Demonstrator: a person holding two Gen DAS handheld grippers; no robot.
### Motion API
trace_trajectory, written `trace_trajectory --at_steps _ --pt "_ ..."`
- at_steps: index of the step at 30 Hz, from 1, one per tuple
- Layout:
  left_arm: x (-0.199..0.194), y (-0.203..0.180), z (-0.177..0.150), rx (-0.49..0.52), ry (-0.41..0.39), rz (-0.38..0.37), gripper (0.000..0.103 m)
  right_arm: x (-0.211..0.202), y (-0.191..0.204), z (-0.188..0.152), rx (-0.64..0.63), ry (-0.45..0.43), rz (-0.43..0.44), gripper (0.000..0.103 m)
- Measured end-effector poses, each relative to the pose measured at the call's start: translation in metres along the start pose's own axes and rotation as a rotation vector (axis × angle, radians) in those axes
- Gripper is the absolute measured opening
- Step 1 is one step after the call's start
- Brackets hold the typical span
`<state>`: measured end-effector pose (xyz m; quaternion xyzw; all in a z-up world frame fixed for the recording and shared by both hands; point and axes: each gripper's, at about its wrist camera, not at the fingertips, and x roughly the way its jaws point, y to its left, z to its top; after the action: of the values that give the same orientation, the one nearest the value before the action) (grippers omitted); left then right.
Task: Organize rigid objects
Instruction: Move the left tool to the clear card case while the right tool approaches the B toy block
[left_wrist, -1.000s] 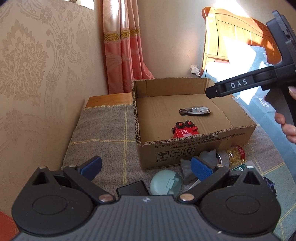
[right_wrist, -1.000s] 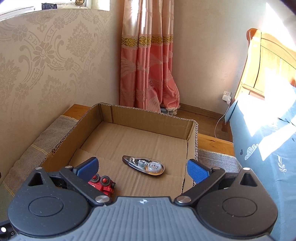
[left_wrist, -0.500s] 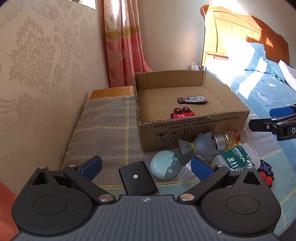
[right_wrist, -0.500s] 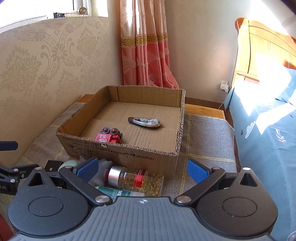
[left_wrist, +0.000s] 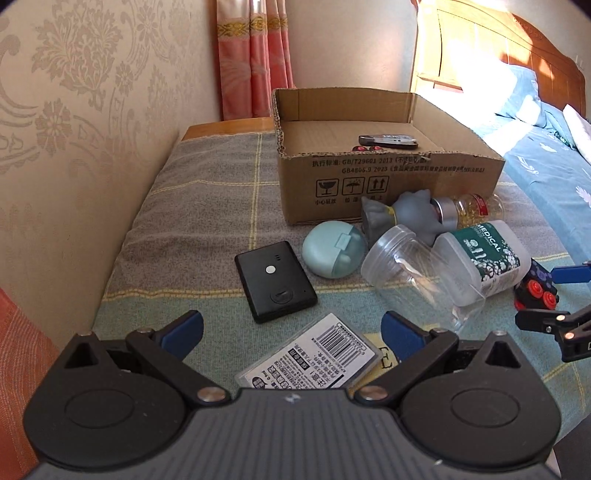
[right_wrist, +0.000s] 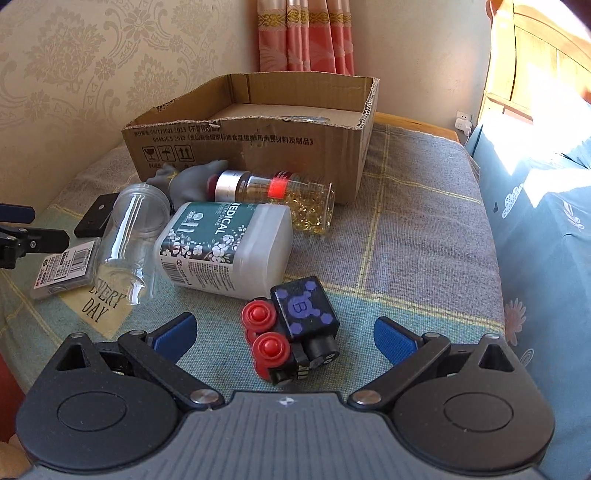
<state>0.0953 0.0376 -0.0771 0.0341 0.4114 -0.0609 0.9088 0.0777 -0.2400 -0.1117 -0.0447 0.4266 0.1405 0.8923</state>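
Observation:
A cardboard box (left_wrist: 388, 184) stands at the back of the cloth, holding a correction-tape dispenser (left_wrist: 388, 140) and a red toy (left_wrist: 367, 148). My left gripper (left_wrist: 291, 332) is open, low over a flat barcode-labelled case (left_wrist: 314, 356). My right gripper (right_wrist: 284, 332) is open around a black toy train with red wheels (right_wrist: 291, 328), which also shows in the left wrist view (left_wrist: 535, 288). In front of the box lie a black device (left_wrist: 275, 280), a round teal case (left_wrist: 334, 249), a clear jar (left_wrist: 413, 273), a white MEDICAL bottle (right_wrist: 225, 247), a capsule bottle (right_wrist: 273, 199) and a grey figure (left_wrist: 402, 214).
A patterned wall runs along the left. A bed with blue sheets (right_wrist: 546, 240) and a wooden headboard (left_wrist: 480, 48) lies to the right. Pink curtains (left_wrist: 255, 55) hang behind the box. The cloth's front edge is just below both grippers.
Both grippers have pulled back from the box and dropped low over the cloth. The left one now sits over the barcode case, the right one around the black toy train.

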Motion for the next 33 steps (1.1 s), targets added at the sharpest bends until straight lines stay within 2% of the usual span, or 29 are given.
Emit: trace_trajectory --at_steps 2,5,15,22,27,30,33 --pt "0.002 0.0 -0.002 -0.002 0.004 -0.004 0.102 0.006 0.005 -0.004 -0.003 0.03 0.004 0.103" --pt "0.009 -0.004 -0.003 0.005 0.017 -0.002 0.102 0.007 0.018 -0.012 -0.068 0.012 -0.045 0.103" --pt "0.038 -0.009 -0.009 -0.01 0.041 0.034 0.102 0.003 0.025 -0.015 -0.026 0.019 -0.063 0.103" --pt "0.023 0.0 -0.029 0.031 0.064 0.066 0.103 0.003 0.025 -0.015 -0.024 0.019 -0.065 0.103" --pt "0.011 0.018 -0.051 -0.067 0.044 0.019 0.103 0.003 0.025 -0.016 -0.026 0.01 -0.065 0.103" --pt "0.006 0.021 -0.06 -0.047 0.005 0.012 0.103 0.003 0.025 -0.016 -0.028 0.01 -0.064 0.103" --pt "0.004 0.02 -0.061 -0.046 -0.001 0.014 0.103 0.002 0.025 -0.017 -0.034 0.008 -0.059 0.103"
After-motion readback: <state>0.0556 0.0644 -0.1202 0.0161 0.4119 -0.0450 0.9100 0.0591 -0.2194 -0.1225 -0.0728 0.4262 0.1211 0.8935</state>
